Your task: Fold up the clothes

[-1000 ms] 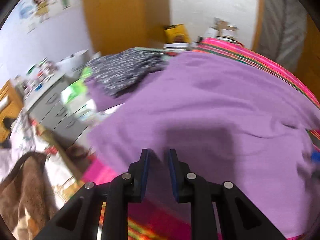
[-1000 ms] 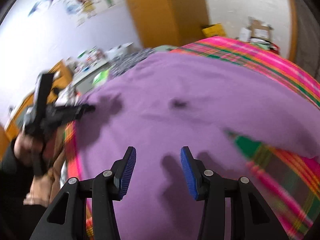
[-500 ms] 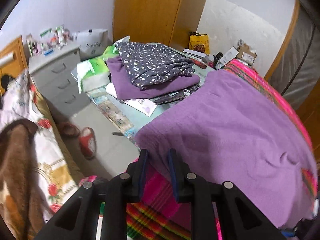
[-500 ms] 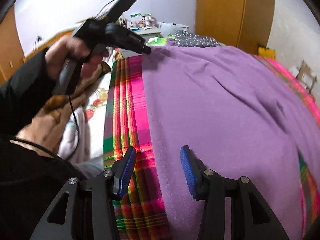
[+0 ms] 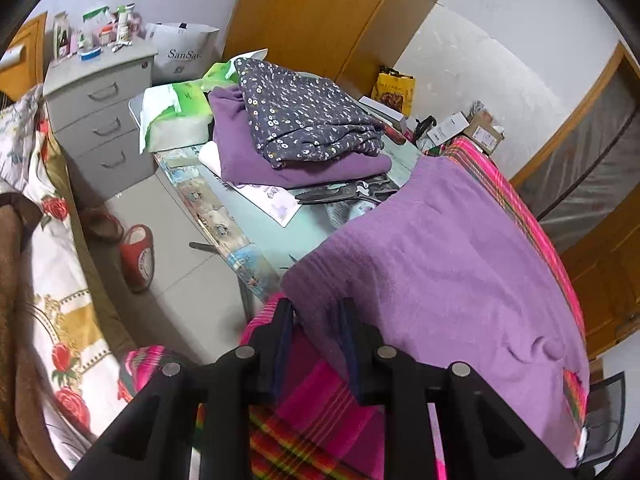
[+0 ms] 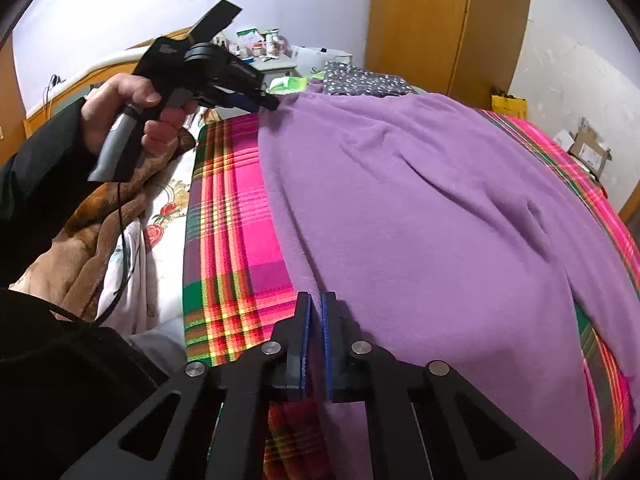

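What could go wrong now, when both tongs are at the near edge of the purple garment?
1. The right tongs have just closed on the purple garment at its thin hem, which may slip out on lifting.
2. The left tongs straddle a thicker corner and may bunch it.
3. The plaid cloth underneath could be pulled along.

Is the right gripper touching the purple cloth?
Touching. In the right wrist view the right gripper has just closed, and its fingers pinch the near edge of the purple cloth lying on the plaid cover.
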A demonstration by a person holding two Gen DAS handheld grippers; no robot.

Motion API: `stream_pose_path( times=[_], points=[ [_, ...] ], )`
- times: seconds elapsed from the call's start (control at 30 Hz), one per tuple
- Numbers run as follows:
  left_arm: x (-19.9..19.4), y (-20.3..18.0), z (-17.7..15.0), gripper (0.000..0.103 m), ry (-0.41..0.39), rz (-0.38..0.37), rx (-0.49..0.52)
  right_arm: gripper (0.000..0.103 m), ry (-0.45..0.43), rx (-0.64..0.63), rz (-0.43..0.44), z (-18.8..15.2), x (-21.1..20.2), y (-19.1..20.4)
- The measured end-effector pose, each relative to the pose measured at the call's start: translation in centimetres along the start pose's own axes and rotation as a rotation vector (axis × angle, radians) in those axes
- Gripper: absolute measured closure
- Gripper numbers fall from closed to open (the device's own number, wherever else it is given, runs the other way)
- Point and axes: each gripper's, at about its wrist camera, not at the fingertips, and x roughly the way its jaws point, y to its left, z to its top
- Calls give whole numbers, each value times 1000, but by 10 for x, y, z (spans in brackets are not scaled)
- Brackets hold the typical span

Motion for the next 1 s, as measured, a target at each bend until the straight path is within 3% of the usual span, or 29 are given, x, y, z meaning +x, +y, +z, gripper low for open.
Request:
stream_pose_path(
  times=[0.03, 0.13, 0.3, 0.4, 0.47, 0.63, 0.87, 1.0],
  points=[
    [-1, 1, 0, 89, -8, -6, -12, 98, 0, -2, -1, 0, 0, 0],
    [-8, 0, 1, 95, -27, -1, -14, 99, -6, -1, 8, 0, -3, 2],
    [-29, 0, -2, 96, -63, -7, -2, 100, -33, -16, 60, 2, -15, 9],
    [-24, 2, -4, 96, -43, 15, 9, 103, -35, -19, 128, 0, -14, 15],
    [-20, 3, -6, 96, -35, 26, 15, 103, -13, -32, 137, -2, -6, 21],
    [-13, -1, -1, 95, -22, 36, 46, 101, -60, 22, 105, -2, -15, 10],
    [-16, 2, -6, 88, 1, 49, 85, 71, -76, 42, 11, -22, -38, -12],
    [-31, -2, -10, 84, -40, 125, 126, 68, -48, 51, -3, -44, -48, -19]
  ],
)
